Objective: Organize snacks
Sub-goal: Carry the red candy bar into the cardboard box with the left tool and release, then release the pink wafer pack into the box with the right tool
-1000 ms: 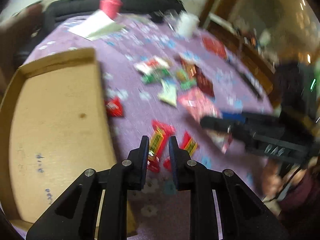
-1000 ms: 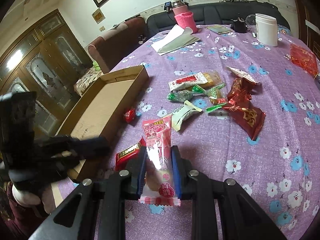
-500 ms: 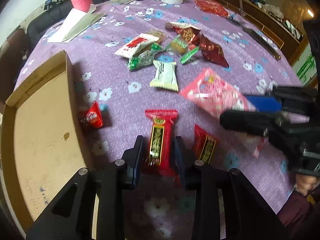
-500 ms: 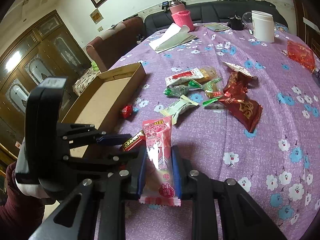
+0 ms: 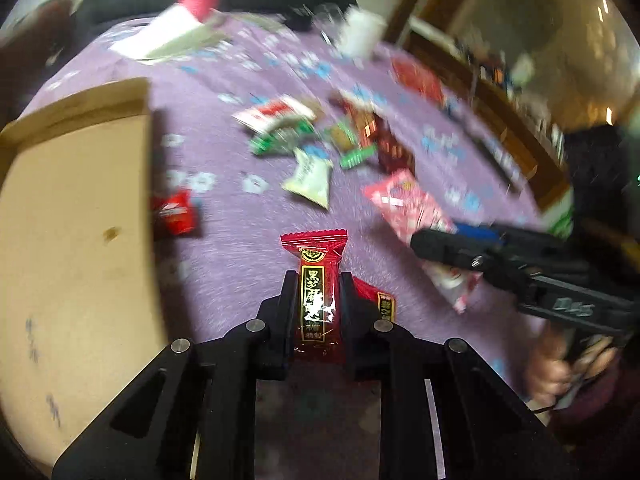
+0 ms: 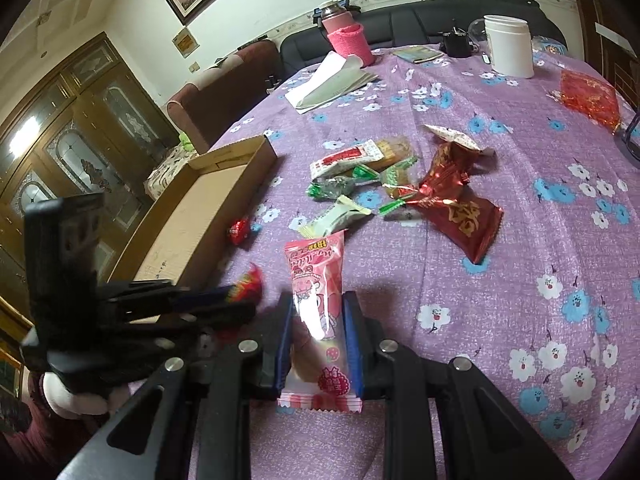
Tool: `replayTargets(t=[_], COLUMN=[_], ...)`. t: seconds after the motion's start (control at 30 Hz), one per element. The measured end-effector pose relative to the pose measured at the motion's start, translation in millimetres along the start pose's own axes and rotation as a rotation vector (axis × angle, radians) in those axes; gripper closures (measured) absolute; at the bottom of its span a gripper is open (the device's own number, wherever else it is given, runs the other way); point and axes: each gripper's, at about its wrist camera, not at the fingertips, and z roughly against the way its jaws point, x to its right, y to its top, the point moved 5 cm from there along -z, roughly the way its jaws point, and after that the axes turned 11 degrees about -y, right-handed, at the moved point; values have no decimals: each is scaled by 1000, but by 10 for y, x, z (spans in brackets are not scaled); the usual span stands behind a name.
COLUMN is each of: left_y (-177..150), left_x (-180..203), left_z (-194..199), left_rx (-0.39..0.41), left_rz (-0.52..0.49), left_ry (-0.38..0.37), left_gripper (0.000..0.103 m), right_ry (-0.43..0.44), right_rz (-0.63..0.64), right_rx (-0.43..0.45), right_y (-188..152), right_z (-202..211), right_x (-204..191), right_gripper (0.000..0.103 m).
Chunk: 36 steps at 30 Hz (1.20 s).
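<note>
Red foil glints between the fingers of the left gripper (image 5: 314, 300), which is clamped on a red snack packet (image 5: 316, 292) with a black label and gold characters, its crimped top edge standing clear above the fingertips and the purple flowered tablecloth (image 5: 240, 240). Just behind the gripper's right finger lies a second red packet (image 5: 380, 300) of the same kind, flat on the cloth. To the left sits a shallow cardboard box (image 5: 72, 240), and a small red sweet (image 5: 176, 212) rests against its outer wall. The right gripper (image 6: 318, 332) is closed on a long pink packet (image 6: 318, 300) printed with a cartoon figure and a strawberry, its zigzag lower edge hanging below the blue-padded fingers and its top pointing toward the table's middle. In the left wrist view that same pink packet (image 5: 416, 216) appears at the right, held in the right gripper (image 5: 424, 240), though the frame is blurred. Farther out on the cloth a loose heap of snacks (image 6: 384, 184) lies well apart from both grippers: a white-and-red wrapper, green sweets, a pale green sachet and a dark red foil bag (image 6: 460, 216) with gold lettering. A white jar (image 6: 508, 46), a pink-sleeved flask (image 6: 346, 40) and folded papers (image 6: 332, 84) stand at the far edge.
</note>
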Motion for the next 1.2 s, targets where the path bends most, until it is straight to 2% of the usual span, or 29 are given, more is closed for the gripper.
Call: replayTargets(t=[0.1,0.2,0.33,0.47,0.67,0.87,0.9,0.97,1.03,1.1,1.2], left_y=[-21,-77,-224,-399,-548,-608,-611,-623,-618,-623,-614], left_x=[-115,-355,-738,-1079,-1312,-1439,-1464,-1511,-1492,-1461,-1408], left_z=[412,804,1139,1303,1327,1426,1444,1470,1502,1571,1701], left_rx=[106,191,245,261,251,269,271,275,290,314,356], left_rz=[63,122,205,282,345,398,413,444,449,449,447], left_ry=[5,81,183,264,287,289,287,262,240,237,220], left_gripper=[85,85,85,85,85,84,79,65,65,65,64], right_ry=[23,71,151,210,214,187,184,178,193,207,182], right_rz=[22,53,112,198,315,369,375,379,380,371,328], right_rx=[4,1,-20,-41,-118,-168,-166,-155,-148,-102,2], right_y=[39,93,138,142,-16,-127,-136,-134,-120,-21,186], right_z=[24,21,-37,-121,-501,-845,-865,-885,-837,-688,-399], right_x=[-120,-352,-788,-1323,-1916,-2198,-2228,-2259,-2252,-2171,-1827], right_gripper=[76,76,76,76,76,76,76,76,74,72,55])
